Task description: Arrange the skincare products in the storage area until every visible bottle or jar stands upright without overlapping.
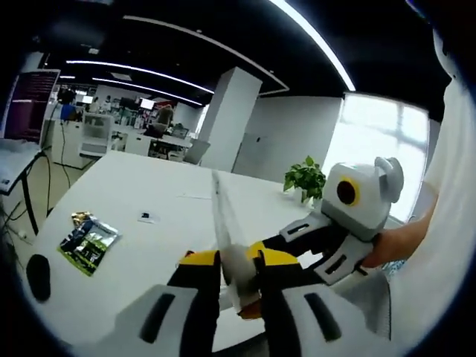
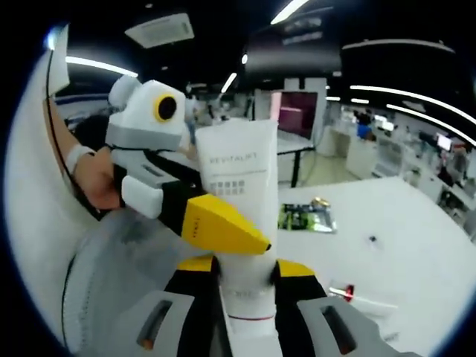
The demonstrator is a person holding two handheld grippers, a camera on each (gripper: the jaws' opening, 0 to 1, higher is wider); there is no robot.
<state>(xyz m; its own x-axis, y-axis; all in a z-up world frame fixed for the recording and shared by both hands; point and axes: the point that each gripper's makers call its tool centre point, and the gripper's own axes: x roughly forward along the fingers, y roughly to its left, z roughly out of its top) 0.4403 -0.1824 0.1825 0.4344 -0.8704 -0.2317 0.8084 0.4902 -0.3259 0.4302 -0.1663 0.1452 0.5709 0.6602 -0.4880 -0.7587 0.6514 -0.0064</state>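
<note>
While both grippers meet above the white table (image 1: 141, 193), the task's thing, a white squeeze tube (image 2: 239, 186) printed REVITALIFT, is held in the air between them. Its long axis runs up along the right gripper's jaws in the right gripper view, flat crimped end uppermost, the end nearer the camera sunk between the jaws. The right gripper (image 2: 246, 269) pinches the tube near that lower end, yellow pads pressed against both sides. From the left of that view the left gripper (image 2: 223, 227) comes in, its yellow tip lying across the tube's front; a hand (image 2: 97, 178) grips its white body.

Seen from the left gripper view, the same tube (image 1: 225, 223) shows edge-on as a thin pale blade rising from between the jaws and leaning slightly left. The left gripper (image 1: 236, 260) is closed on it, yellow pads touching its sides. The right gripper (image 1: 327, 238) enters from the right, held by a hand (image 1: 398, 242).

No container holding products can be made out. On the table lie a green and black sachet (image 1: 88, 242), well apart from the grippers, and a small dark item (image 1: 147, 217). A potted plant (image 1: 305, 178) stands at the far edge. The right gripper view adds a small red-tipped item (image 2: 343, 291) near its jaws.
</note>
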